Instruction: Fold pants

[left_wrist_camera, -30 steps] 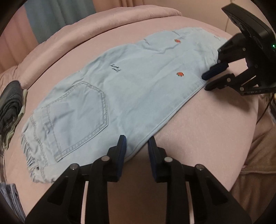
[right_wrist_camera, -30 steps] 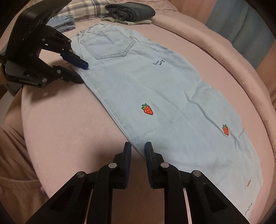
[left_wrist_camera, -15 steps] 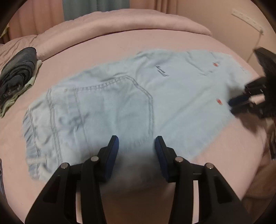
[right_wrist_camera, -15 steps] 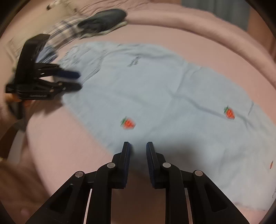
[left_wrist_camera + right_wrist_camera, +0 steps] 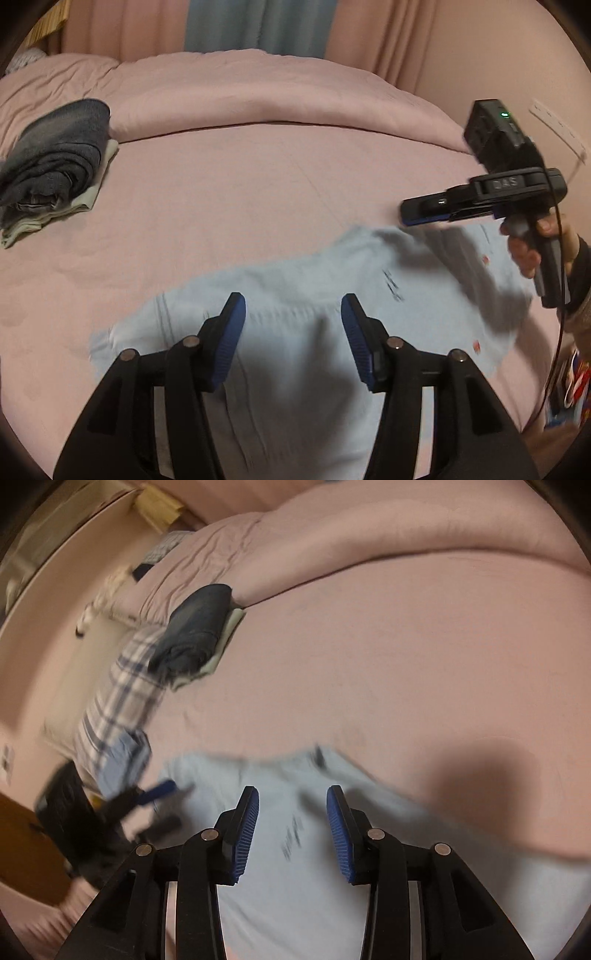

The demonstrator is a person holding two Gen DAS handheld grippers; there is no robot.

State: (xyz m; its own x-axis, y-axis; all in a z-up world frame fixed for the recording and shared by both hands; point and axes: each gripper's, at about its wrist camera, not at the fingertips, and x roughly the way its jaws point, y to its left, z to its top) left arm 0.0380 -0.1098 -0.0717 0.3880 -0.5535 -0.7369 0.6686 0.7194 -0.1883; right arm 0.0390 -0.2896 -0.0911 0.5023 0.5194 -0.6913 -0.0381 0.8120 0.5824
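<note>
**Both claws open over the pale jeans on the pink bed**

A pink bed filled the room in front of me, with a long rolled bolster along its far side and curtains behind. Far to the left sat a stack of folded clothes, dark denim on top, kept well apart from my work so the middle of the bed stayed free for folding.

The pants, pale blue jeans with small red strawberry motifs, lay flat on the bed directly under my hands, their far edge running across the middle of both views. My left claw hovered above the cloth with its blue pads apart; its jaws had just been opening, and nothing was pinched between them, only the denim lying below.

Further right, my right claw hung over the part with the small dark lettering, its jaws likewise just opened and standing apart, clear of the fabric. From the left view it showed side-on past the pants' far edge, my hand round the handle.

I judged I was placing both claws for the next grasp, so the jeans could be folded over.
</note>
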